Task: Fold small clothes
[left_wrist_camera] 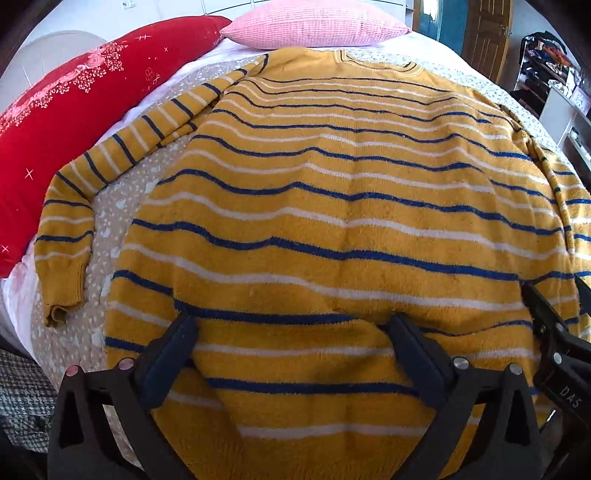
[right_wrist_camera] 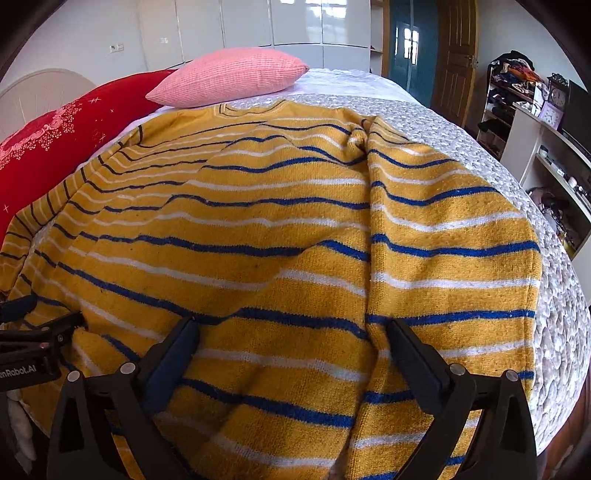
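Observation:
A yellow sweater with blue and white stripes lies flat on the bed, collar at the far end. Its left sleeve stretches out and bends down at the left. In the right wrist view the sweater has its right sleeve lying folded over the body, with a crease down the middle. My left gripper stands wide open over the hem, cloth lying loose beneath its fingers. My right gripper is also wide open over the hem, farther right. Each gripper shows at the edge of the other's view: right gripper, left gripper.
The bed has a pale patterned cover. A red pillow lies along the left side and a pink pillow sits beyond the collar. White shelves with clutter stand to the right of the bed, near a wooden door.

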### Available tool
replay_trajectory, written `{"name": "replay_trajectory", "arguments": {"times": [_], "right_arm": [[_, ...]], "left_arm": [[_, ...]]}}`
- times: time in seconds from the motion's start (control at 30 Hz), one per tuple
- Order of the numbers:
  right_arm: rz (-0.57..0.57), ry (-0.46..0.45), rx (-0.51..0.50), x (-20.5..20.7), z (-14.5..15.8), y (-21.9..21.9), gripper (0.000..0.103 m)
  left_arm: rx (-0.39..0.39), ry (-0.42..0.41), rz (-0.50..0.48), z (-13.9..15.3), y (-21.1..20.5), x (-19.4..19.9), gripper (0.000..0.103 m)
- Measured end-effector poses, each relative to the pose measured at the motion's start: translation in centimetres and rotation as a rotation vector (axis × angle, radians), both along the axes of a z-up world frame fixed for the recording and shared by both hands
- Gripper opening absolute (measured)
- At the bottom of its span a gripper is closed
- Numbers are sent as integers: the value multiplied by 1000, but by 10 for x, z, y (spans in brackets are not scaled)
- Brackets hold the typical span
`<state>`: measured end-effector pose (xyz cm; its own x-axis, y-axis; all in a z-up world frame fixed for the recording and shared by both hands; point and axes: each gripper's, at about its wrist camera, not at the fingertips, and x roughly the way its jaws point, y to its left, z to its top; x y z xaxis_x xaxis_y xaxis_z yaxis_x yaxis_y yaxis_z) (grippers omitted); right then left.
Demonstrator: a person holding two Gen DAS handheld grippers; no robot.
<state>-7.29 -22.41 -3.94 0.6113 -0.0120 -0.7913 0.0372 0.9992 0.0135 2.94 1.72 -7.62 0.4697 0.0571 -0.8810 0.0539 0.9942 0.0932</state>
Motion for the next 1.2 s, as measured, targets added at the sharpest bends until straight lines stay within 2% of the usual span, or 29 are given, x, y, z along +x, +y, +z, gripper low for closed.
{"name": "replay_trajectory", "arguments": {"times": [0.4,0.6,0.73,0.8,0.87,0.93,1.0,1.03,1.1,1.2], "right_arm": [[38,-41,-29,-3,-4,1,103],[43,-57,-34,-6,-4,1,103],[41,-42,-39,-4,-2,2,103],[44,-7,-24,0,6,1,103],[72,5,31,-5,27,-6,90],[94,-46,48,-17,51,-18,84],[46,-119,-31,-30,77,-40,84],[27,-126,-77,-31,82,-47,84],[25,-91,-159,-26,82,-59,84],[66,-29,-118,-11,67,-60,83]], "left_arm": [[-1,-4,45,-1,-1,3,103],[10,-62,37,-1,-3,-7,103],[43,-114,5,0,-7,-16,103],[36,-104,5,1,-6,-15,103],[17,-88,13,1,-3,-13,103],[7,-83,9,2,-1,-13,103],[1,-90,-1,2,0,-14,103],[-3,-92,-1,2,0,-15,103],[-18,-99,1,4,1,-17,103],[-66,-102,-2,13,3,-23,92]]}}
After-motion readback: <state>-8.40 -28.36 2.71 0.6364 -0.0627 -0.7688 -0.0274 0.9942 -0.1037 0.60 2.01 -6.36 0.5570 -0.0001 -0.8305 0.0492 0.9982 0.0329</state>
